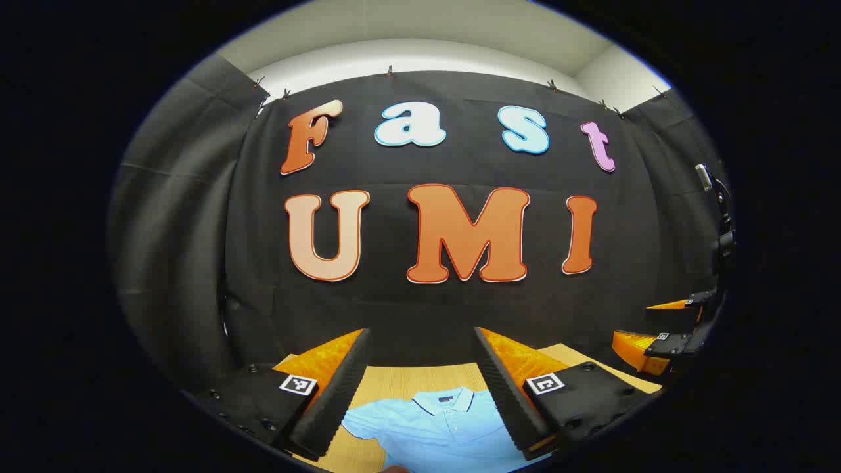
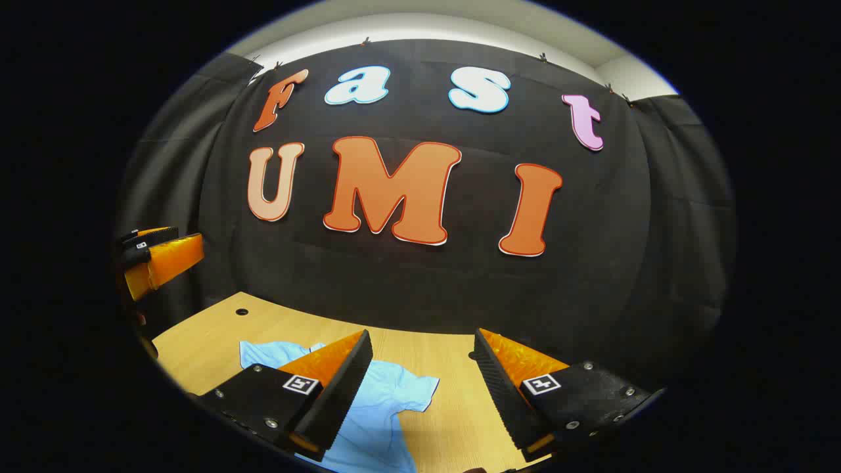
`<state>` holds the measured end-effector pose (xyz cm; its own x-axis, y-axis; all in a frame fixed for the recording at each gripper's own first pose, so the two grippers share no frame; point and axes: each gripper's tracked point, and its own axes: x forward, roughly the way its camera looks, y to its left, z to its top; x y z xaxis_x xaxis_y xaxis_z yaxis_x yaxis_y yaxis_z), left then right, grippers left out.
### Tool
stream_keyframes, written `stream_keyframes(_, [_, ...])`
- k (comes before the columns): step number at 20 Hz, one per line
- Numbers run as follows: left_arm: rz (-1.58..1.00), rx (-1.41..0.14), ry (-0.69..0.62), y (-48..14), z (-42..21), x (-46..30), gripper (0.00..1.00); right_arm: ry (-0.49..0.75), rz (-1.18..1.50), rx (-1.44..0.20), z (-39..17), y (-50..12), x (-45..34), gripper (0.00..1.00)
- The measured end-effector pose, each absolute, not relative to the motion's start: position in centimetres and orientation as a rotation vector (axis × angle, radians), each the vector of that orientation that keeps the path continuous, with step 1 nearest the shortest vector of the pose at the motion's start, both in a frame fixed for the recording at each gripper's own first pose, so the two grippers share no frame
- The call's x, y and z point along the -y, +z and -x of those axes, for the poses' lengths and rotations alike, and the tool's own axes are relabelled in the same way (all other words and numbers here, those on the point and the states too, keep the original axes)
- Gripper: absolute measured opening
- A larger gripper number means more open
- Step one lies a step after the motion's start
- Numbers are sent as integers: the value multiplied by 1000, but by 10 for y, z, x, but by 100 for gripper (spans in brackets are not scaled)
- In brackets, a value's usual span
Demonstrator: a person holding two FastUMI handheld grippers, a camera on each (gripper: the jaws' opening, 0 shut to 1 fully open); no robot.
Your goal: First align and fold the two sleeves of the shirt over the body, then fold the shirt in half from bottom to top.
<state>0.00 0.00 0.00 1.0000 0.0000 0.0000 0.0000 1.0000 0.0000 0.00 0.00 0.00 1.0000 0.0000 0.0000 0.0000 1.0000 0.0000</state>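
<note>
Parted tool (image 1: 420,387) above shirt (image 1: 440,427)

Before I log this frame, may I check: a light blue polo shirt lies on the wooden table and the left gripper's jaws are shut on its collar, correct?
Not quite. The left gripper has its jaws open and is raised above the light blue polo shirt, gripping nothing, as the left gripper view shows. The shirt does lie on the wooden table.
</note>
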Motion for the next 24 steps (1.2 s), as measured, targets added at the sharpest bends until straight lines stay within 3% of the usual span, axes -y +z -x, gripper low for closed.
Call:
stream_keyframes(8, [-30,1,12,1,-10,12,99,83,-26,-56,-15,-20,-9,97])
stream_keyframes(14, [-46,26,15,9,-10,19,100,68,-11,-84,-29,-28,3,97])
stream_keyframes(24, [-89,50,57,16,-6,11,100,88,1,-294,-75,-90,10,97])
